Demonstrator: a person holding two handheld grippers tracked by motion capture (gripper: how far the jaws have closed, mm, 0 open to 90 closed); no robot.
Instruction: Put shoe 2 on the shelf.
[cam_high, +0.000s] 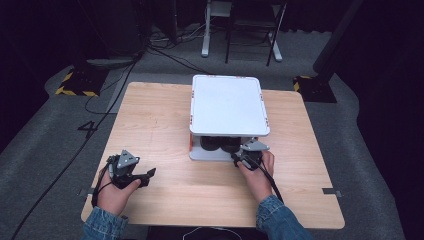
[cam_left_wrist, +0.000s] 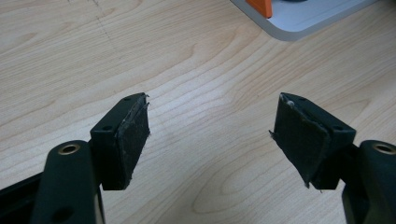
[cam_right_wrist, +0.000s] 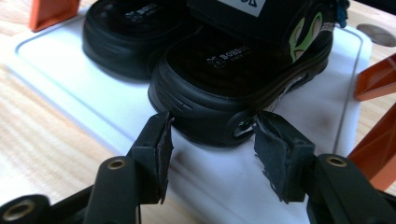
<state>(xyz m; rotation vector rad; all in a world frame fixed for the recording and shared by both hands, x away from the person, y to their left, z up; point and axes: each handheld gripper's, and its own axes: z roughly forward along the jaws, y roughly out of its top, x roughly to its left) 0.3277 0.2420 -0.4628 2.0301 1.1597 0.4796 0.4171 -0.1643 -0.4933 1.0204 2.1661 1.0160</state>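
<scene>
Quickly, counts first: two black sandals, two hand-held grippers, one white two-level rack, one wooden counter (cam_high: 165, 125). Both sandals sit side by side on the lower white shelf (cam_right_wrist: 65, 93) of the rack, under its white top board (cam_high: 229, 105), at the near-centre of the counter. Orange corner brackets hold the levels; three show in the right gripper view, one at top left (cam_right_wrist: 51, 13), two at the right edge.

Nearer sandal (cam_right_wrist: 233, 88) has white lettering on the footbed, reads something like "BOBDOG", small line beneath too tiny to read. It also has a green curved mark on the side strap and a white label patch on the top strap, text cut off. Farther sandal (cam_right_wrist: 126, 37) carries the same kind of white footbed print, blurred.

Right hand-held gripper (cam_right_wrist: 212, 140) is at the heel of the nearer sandal, jaws apart, one on each side of the heel, left pad (cam_right_wrist: 163, 149) right at the sole edge; no clamp visible. In the high view it sits at the rack's front edge (cam_high: 250, 155).

Left hand-held gripper (cam_left_wrist: 210, 135) rests over bare counter, well apart from the rack, jaws spread wide, nothing between them.

A number 4 is marked on the grey floor (cam_high: 89, 128) left of the counter.
</scene>
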